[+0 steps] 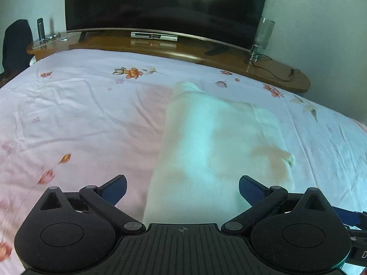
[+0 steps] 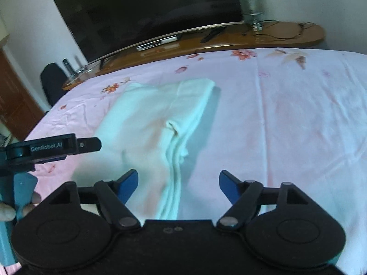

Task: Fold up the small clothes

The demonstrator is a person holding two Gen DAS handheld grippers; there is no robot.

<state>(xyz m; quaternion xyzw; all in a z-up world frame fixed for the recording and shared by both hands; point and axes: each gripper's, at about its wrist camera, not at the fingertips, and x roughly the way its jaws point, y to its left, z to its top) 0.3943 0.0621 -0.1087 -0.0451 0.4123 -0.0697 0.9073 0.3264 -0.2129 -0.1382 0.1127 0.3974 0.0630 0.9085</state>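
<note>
A pale white folded garment [image 1: 213, 142] lies flat on the flowered bed sheet [image 1: 80, 119], its layered edges stacked along one side. My left gripper [image 1: 182, 189] hovers over its near end, jaws spread wide, blue pads clear of the cloth. In the right wrist view the same garment [image 2: 151, 123] stretches away from my right gripper [image 2: 178, 184], which is open above the stacked folds with nothing pinched. The left gripper's black body [image 2: 52, 147] shows at that view's left edge, with a person's fingers [image 2: 6, 210] on its handle.
A wooden shelf [image 1: 275, 68] runs along the far side of the bed with a large dark TV [image 1: 165, 6], a set-top box [image 1: 153, 36], a glass lamp [image 1: 263, 36] and cables. A dark chair [image 1: 16, 43] stands at far left.
</note>
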